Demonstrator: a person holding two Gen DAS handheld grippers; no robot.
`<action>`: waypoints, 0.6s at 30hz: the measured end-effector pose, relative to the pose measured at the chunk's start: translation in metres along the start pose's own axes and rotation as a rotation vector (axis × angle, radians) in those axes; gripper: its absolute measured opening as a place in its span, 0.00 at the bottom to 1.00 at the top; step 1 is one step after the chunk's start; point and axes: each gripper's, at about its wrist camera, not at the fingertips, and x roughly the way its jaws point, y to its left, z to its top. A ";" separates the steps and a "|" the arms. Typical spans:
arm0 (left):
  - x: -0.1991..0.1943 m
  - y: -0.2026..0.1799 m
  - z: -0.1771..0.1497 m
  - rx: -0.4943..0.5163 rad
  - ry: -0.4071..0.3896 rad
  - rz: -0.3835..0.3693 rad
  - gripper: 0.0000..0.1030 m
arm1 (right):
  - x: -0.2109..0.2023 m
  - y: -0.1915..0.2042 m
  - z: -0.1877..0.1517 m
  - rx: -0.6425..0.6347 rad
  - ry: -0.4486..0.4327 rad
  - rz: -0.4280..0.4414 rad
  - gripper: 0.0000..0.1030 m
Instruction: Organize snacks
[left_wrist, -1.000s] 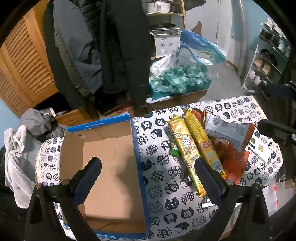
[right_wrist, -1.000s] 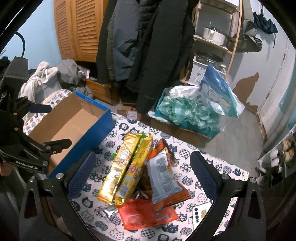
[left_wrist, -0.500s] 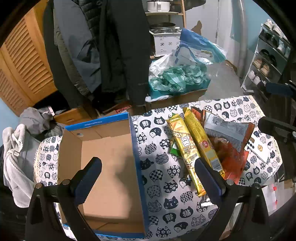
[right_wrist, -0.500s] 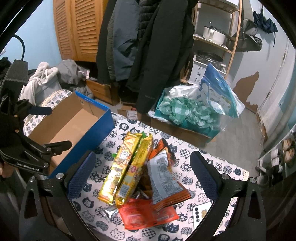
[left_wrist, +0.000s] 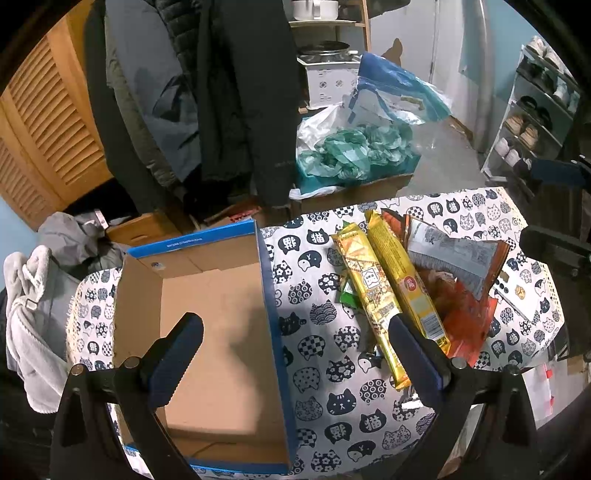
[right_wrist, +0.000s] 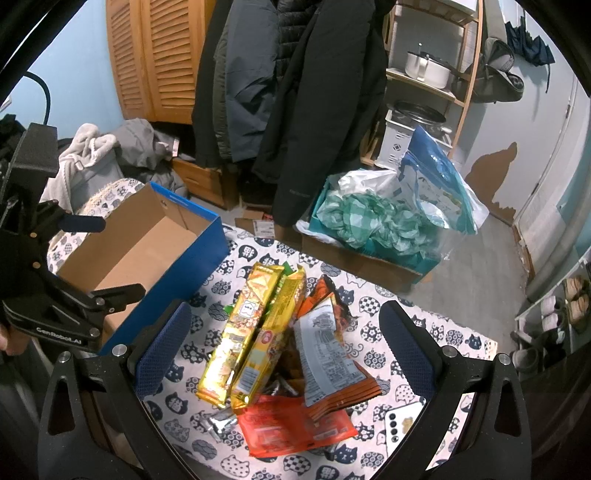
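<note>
I have both tongs spread wide with nothing between them. My left gripper (left_wrist: 295, 354) hangs over the near right wall of the blue cardboard box (left_wrist: 275, 317), which sits on the left of the cat-print tablecloth (left_wrist: 332, 369). My right gripper (right_wrist: 284, 347) hovers above the snack pile — two long gold packets (right_wrist: 240, 328) side by side, a grey-backed pouch (right_wrist: 325, 354) to their right, an orange-red packet (right_wrist: 291, 428) nearest. The pile lies just right of the box. A phone (right_wrist: 400, 421) lies at the near right.
</note>
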 end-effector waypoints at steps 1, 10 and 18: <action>0.000 0.000 0.000 0.000 0.001 -0.002 0.99 | 0.000 0.000 0.000 0.000 0.000 0.000 0.97; 0.005 0.000 0.002 -0.002 0.021 -0.012 0.99 | -0.001 0.001 0.000 0.002 0.003 0.002 0.97; 0.006 0.000 0.002 -0.001 0.023 -0.010 0.99 | 0.000 0.000 -0.001 -0.004 0.004 0.003 0.97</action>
